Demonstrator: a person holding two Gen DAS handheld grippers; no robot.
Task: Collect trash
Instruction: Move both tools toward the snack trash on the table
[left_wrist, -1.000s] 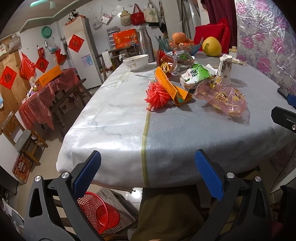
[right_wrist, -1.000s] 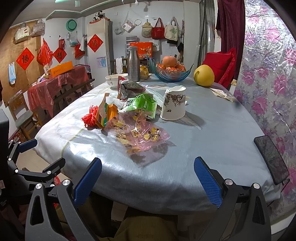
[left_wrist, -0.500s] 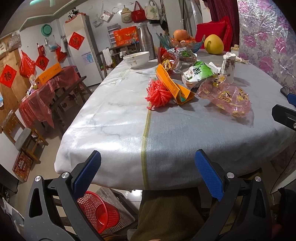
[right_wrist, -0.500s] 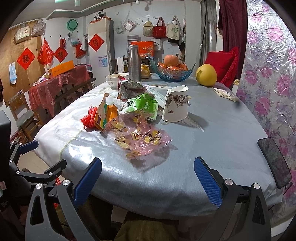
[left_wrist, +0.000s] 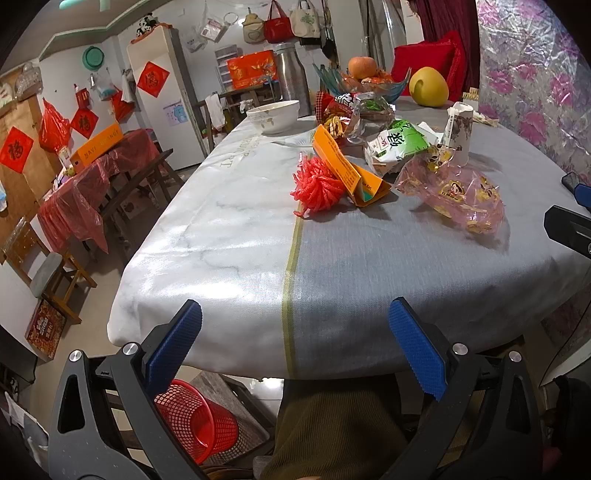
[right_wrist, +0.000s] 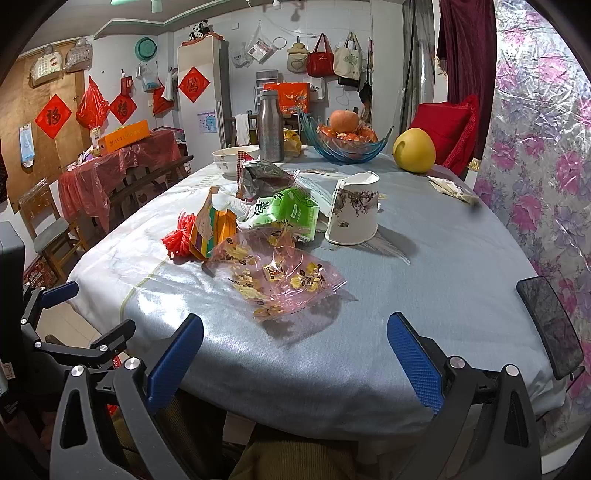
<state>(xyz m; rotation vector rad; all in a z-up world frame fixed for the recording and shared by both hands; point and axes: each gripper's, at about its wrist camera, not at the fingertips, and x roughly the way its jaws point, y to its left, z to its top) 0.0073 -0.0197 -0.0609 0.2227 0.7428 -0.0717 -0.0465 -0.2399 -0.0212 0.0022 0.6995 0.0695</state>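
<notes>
Blue-padded fingers (left_wrist: 173, 345) of the left gripper (left_wrist: 295, 347) stand spread wide with nothing between them, and the right gripper (right_wrist: 293, 354) is spread and empty the same way. Both hang at the near edge of the table (left_wrist: 229, 236), just short of the cloth. The trash lies in a loose heap near the table's middle: a red mesh pom (left_wrist: 317, 184) touching an orange carton (left_wrist: 343, 168), a green-and-white wrapper (left_wrist: 399, 146) behind it, and a pink printed bag (right_wrist: 280, 273) nearest the right gripper, beside a paper cup (right_wrist: 354, 210). A red basket (left_wrist: 194, 419) lies on the floor under the table, below the left gripper. Compared with a second ago, the heap sits slightly closer and higher in both views — both grippers have crept toward it — while no piece of trash has shifted.
</notes>
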